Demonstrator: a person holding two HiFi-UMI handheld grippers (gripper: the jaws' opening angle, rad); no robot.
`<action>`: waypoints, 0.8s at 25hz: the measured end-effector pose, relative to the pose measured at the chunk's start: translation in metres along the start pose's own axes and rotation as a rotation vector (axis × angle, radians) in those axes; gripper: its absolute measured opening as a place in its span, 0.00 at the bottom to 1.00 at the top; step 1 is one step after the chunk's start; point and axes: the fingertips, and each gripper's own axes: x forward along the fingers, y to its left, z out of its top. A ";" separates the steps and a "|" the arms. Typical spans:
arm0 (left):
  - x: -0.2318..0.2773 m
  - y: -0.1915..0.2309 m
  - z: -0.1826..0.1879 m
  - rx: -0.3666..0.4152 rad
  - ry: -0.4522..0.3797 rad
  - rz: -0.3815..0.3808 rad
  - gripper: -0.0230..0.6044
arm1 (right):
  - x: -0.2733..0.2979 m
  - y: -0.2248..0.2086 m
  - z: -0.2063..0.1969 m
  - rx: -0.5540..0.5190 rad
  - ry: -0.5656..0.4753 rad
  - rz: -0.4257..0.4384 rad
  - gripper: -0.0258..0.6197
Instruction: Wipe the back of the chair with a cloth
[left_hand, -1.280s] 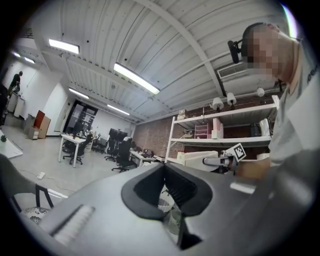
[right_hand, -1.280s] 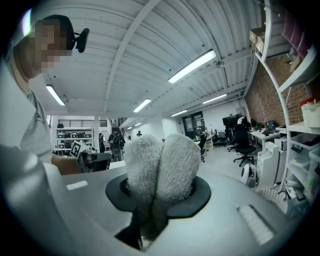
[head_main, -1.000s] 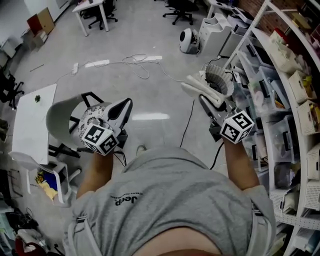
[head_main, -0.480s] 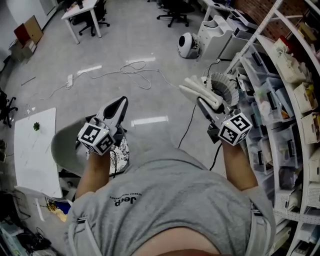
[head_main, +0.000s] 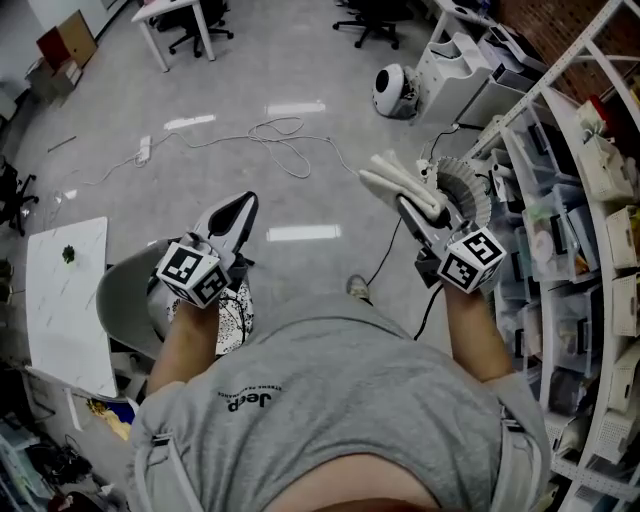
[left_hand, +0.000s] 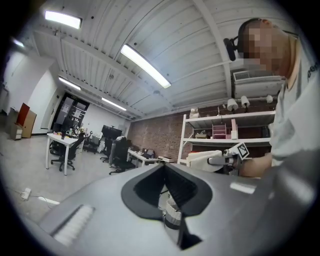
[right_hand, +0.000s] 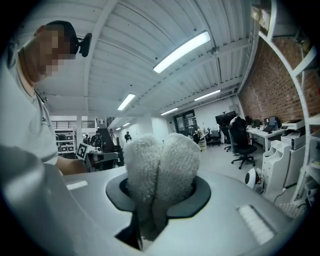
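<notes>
In the head view a chair with a curved grey back (head_main: 124, 300) and a patterned seat (head_main: 237, 312) stands low at the left. It is partly hidden under my left gripper (head_main: 240, 203) and its arm. That gripper hangs above the chair in the air, jaws together with nothing between them (left_hand: 164, 166). My right gripper (head_main: 408, 205) is held out over the floor, well right of the chair. It is shut on a folded white fluffy cloth (head_main: 396, 180), which bulges out past the jaws (right_hand: 160, 155).
A white table (head_main: 66, 300) stands left of the chair. Cables (head_main: 283, 138) trail over the floor ahead. White shelving with bins (head_main: 585, 210) lines the right side, with a round ribbed object (head_main: 462, 183) and a round white device (head_main: 394, 90) near it. Office chairs and a desk stand at the back.
The view has shifted: the chair has dropped lower and further under my left arm. Both grippers keep much the same pose. The cloth stays in the right gripper.
</notes>
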 end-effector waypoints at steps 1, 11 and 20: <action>0.012 0.000 0.000 0.007 0.004 0.014 0.13 | 0.004 -0.014 0.002 0.004 0.000 0.019 0.18; 0.128 0.010 0.004 -0.008 -0.010 0.210 0.13 | 0.052 -0.158 0.026 -0.012 0.041 0.233 0.18; 0.121 0.048 -0.007 -0.039 0.006 0.271 0.13 | 0.107 -0.170 0.007 0.040 0.092 0.262 0.18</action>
